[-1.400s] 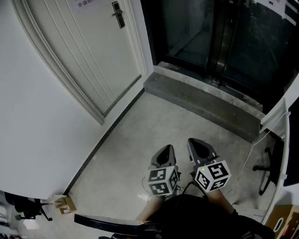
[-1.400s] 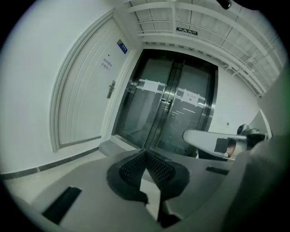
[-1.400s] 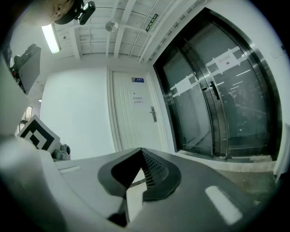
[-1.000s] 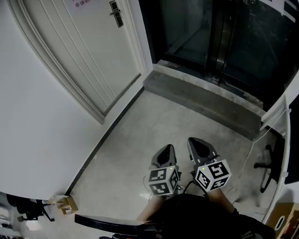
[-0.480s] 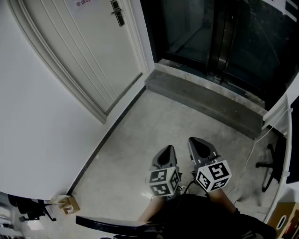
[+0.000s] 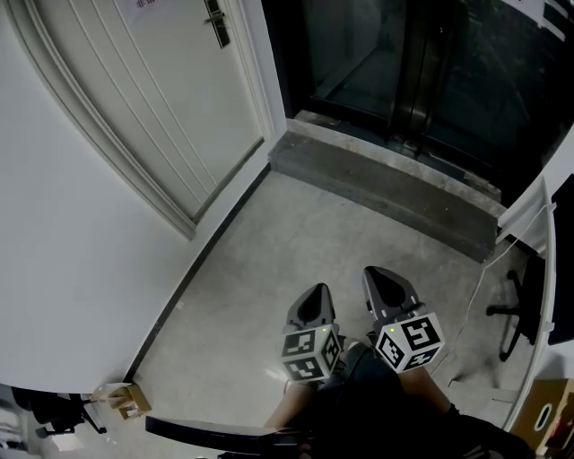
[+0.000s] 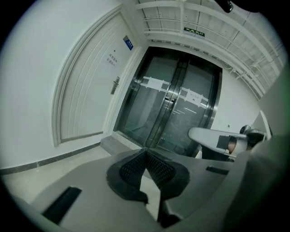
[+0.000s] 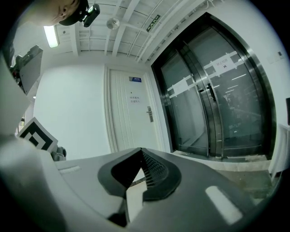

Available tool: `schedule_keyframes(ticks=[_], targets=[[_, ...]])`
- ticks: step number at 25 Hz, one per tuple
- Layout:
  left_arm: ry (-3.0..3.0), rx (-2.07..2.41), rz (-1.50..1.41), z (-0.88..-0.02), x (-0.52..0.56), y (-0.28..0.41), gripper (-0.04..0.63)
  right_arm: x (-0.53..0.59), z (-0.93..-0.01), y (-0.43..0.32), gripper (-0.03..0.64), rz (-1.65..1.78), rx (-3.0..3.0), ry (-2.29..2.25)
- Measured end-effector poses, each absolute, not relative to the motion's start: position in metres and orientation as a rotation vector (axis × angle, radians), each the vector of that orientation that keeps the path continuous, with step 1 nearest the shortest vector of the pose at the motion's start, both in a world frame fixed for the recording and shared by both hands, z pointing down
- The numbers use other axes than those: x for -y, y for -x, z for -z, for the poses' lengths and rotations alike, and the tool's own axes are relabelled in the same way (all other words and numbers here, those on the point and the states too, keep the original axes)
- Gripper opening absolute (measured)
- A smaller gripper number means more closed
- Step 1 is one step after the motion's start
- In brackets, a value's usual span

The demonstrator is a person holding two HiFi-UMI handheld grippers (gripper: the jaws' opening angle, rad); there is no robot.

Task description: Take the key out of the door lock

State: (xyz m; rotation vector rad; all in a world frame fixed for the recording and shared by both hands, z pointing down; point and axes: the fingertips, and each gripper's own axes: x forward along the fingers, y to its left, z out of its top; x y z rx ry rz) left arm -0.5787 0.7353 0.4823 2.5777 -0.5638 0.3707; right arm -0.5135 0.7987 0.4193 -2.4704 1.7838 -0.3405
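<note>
While both tools are held side by side low in the head view, I find the left gripper [image 6: 313,307] with its jaws brought together at the tips and nothing between them. Its own view shows the two black, grid-textured pads [image 7: 132,168] meeting in a point. The right gripper [image 6: 387,289] stands just beside it, likewise closed at the tips and empty. Neither tool touches anything.

The door lock [image 6: 214,21], a dark upright plate with a lever handle, sits on the white panelled door [image 6: 152,99] at upper left, well apart from both tools. I cannot make out the key at this size.

The floor [image 6: 269,260] is pale, mottled concrete. A grey stone step [image 6: 386,193] runs before the glass doors [image 7: 176,108], which are set in dark metal frames.
</note>
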Motion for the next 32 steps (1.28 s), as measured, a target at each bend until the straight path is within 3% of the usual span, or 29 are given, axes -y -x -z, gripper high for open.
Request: schedule_keyframes(ticks=[7, 23, 32], targets=[[-2.554, 0.583, -0.365, -0.492, -0.714, 0.543, 0.000, -0.776, -0.429, 0.477, 0.000, 0.355, -1.800, 2.459], [-2.568, 0.657, -0.346, -0.473, -0.645, 0.385, 0.000, -0.702, -0.415, 0.311, 0.000, 0.324, -1.877, 2.416], [-2.554, 0.666, -0.367, -0.475, -0.611, 0.337, 0.000, -0.665, -0.425, 0.265, 0.000, 0.356, -1.887, 2.399]])
